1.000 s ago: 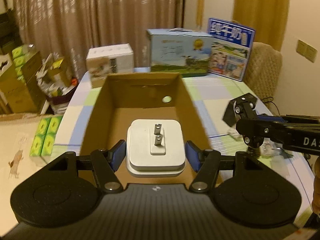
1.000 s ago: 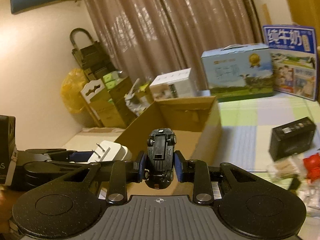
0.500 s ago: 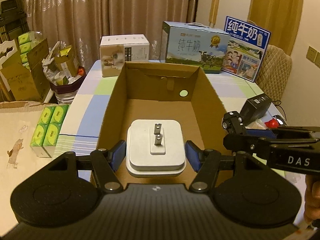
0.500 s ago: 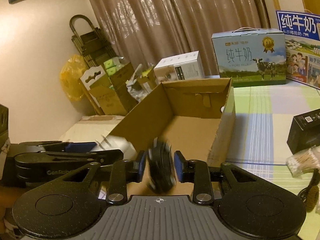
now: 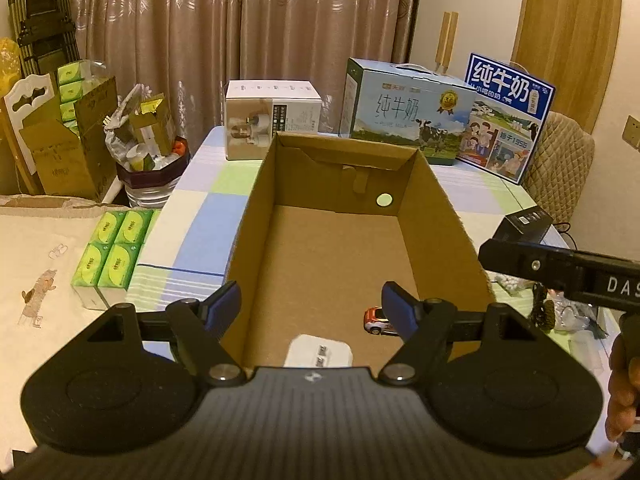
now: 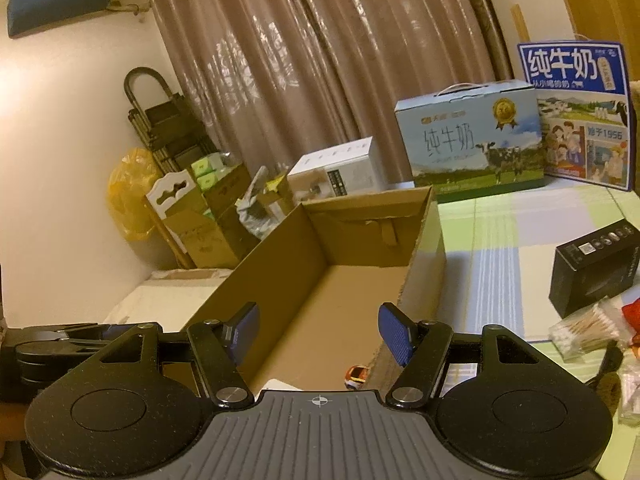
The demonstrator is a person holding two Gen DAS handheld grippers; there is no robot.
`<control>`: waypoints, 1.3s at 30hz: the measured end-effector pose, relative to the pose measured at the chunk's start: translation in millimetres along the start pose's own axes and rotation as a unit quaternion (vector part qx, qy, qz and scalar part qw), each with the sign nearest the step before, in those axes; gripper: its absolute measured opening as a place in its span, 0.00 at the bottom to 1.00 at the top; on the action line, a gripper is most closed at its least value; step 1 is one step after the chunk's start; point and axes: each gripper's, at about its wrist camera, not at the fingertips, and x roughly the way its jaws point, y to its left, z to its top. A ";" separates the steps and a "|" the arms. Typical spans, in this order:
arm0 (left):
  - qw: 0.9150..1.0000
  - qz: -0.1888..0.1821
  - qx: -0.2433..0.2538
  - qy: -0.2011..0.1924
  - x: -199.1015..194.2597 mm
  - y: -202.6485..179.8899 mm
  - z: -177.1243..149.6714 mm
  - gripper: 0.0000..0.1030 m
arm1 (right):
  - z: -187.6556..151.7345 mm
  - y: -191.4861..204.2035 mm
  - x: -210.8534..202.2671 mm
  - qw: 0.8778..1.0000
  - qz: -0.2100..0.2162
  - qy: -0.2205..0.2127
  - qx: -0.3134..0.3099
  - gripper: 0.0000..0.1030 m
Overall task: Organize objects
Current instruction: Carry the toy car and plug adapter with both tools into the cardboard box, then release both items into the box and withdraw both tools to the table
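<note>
**Both grippers empty over the carton**

I have the left gripper (image 5: 312,308) hanging above the near end of the open brown cardboard box (image 5: 256,216), its blue-padded jaws spread wide and just opened further — nothing sits between them. Below it, on the box floor, lies the white square plug adapter (image 5: 320,354), prongs up, partly hidden by the gripper body. Just to its right, against the box's right wall, rests the small red-and-white toy car (image 5: 375,320).

My right gripper (image 6: 319,334) is over the same near end, jaws apart and just widened too, holding nothing. In its view the toy car (image 6: 356,374) shows at the lower edge of the box (image 6: 280,264), and a white corner of the adapter peeks out beside it.

The box stands on the worktop (image 5: 200,216) with its checked green-and-blue cloth. Behind it stand a white carton (image 5: 272,120), a light-blue milk case with a cow on it (image 5: 408,116) and a dark-blue milk case (image 5: 508,116). To the right — near a black box (image 6: 596,268) — lies a clear packet of cotton swabs (image 6: 584,332).
</note>
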 end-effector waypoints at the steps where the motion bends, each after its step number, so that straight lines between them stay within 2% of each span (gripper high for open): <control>1: 1.000 -0.001 0.000 -0.001 -0.9 -0.7 -0.2 0.71 | 0.1 -0.5 -2.3 1.000 0.000 -0.003 0.000 0.61; 11: 1.000 -0.010 0.010 -0.009 -13.7 -19.9 2.0 0.71 | -3.2 -14.3 -34.6 0.999 -0.025 -0.031 -0.012 0.61; 22: 0.999 -0.036 0.022 -0.020 -29.5 -63.0 2.3 0.78 | -15.0 -65.0 -91.4 0.993 -0.107 -0.044 -0.011 0.61; 27: 0.997 -0.052 0.042 -0.028 -36.9 -93.8 0.6 0.82 | -21.0 -99.8 -126.0 0.987 -0.155 -0.050 0.009 0.61; 32: 0.994 -0.084 0.057 -0.030 -40.6 -129.7 -2.8 0.88 | -27.2 -131.1 -159.7 0.977 -0.202 -0.055 0.034 0.61; 39: 0.988 -0.122 0.090 -0.023 -32.3 -185.1 -15.5 0.96 | -44.2 -164.5 -202.2 0.966 -0.247 -0.051 0.063 0.61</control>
